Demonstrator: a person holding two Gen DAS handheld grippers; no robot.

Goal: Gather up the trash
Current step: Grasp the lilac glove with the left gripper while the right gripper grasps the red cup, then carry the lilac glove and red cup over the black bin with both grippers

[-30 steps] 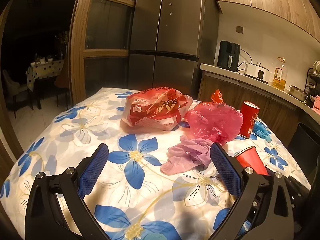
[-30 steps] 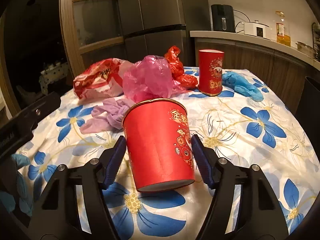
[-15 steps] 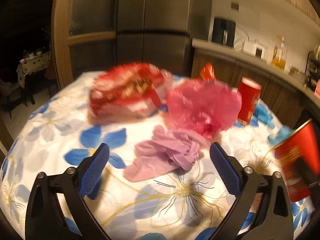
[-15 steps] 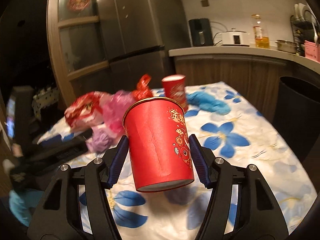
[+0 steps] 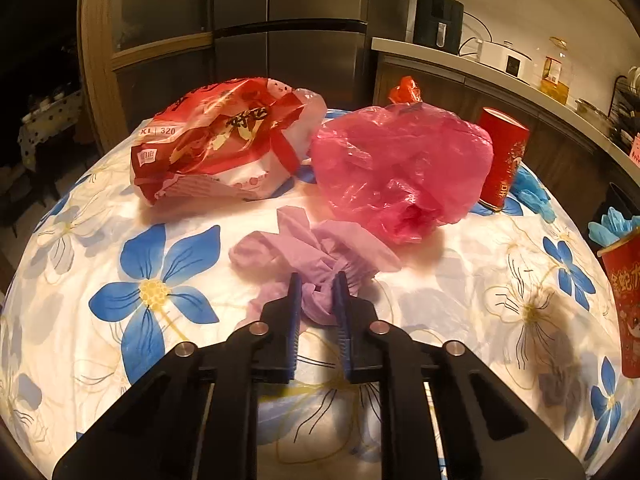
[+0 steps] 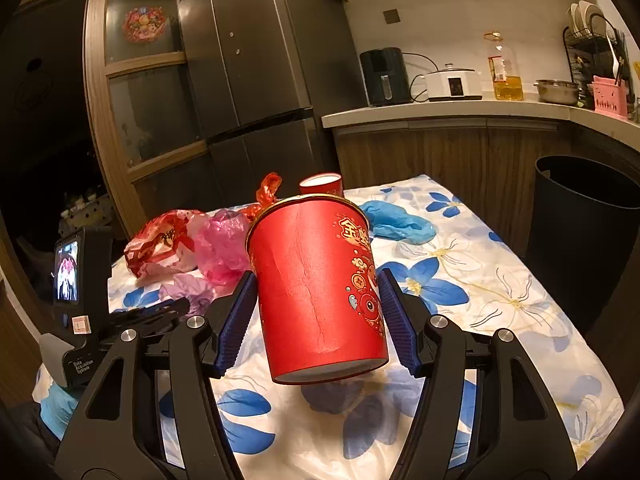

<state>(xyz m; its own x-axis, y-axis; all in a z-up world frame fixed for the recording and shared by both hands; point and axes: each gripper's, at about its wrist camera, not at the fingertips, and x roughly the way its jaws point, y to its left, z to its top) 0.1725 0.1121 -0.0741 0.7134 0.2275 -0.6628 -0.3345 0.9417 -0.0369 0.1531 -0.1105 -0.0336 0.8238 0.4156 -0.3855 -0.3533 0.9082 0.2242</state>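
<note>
A crumpled purple glove lies on the flowered tablecloth. My left gripper is closing on it, and a fold of the glove is pinched between the blue pads. My right gripper is shut on a red paper cup, which it holds upright above the table. In the left wrist view that cup sits at the right edge, with something blue showing above its rim.
Behind the glove lie a red snack bag, a pink plastic bag, a small red wrapper, a second red cup and a blue glove. A black bin stands right of the table, before the counter.
My left gripper came forward and down to the purple glove, and its jaws went from wide open to pinching it. My right gripper lifted the red cup off the table.
</note>
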